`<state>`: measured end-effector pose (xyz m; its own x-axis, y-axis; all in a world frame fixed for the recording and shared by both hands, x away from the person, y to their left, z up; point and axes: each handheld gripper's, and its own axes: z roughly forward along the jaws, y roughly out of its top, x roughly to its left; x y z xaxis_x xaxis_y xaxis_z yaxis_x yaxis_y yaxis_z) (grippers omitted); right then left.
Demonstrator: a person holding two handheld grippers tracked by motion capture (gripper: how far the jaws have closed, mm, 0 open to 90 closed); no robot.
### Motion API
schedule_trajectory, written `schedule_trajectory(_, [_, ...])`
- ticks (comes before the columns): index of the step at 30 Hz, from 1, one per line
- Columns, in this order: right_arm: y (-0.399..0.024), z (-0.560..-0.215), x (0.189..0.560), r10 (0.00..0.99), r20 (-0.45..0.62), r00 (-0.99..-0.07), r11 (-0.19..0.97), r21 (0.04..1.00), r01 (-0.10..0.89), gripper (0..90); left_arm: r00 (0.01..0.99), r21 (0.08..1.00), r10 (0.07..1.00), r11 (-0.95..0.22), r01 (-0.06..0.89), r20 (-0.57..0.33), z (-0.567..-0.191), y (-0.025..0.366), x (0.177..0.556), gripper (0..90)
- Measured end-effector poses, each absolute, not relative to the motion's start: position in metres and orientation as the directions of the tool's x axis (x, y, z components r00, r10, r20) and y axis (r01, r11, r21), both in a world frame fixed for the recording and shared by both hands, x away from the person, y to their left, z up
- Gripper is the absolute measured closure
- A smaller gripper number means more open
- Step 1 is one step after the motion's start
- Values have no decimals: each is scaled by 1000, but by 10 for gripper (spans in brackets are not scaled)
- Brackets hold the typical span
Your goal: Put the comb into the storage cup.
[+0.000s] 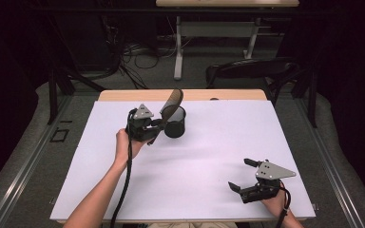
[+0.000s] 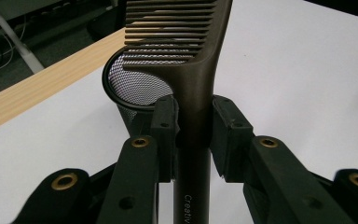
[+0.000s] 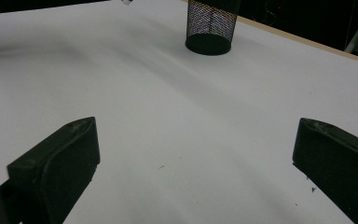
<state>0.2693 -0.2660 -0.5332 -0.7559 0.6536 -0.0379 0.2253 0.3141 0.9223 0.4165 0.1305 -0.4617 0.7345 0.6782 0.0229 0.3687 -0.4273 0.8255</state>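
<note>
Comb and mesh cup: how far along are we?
Done: the left gripper has its jaws clamped on the brown comb by the handle. In hand: comb held above the black mesh cup, teeth end up. Left: getting it inside the cup. Right gripper rests open, apart.

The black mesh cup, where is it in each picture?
High view: the black mesh cup stands upper middle, just right of the left gripper, which holds a brown comb.
Left gripper view: left of centre, behind the comb, its rim and mesh inside showing.
Right gripper view: top centre, far off.
Shared landmark: the wooden table edge behind the cup.
</note>
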Motion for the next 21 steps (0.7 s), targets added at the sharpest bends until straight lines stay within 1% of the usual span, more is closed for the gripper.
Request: schedule_trajectory(21, [-265,-533,271,655,-39,-755,321,918,231,2,724,840,690,-398,370,8,-451,124,429,728])
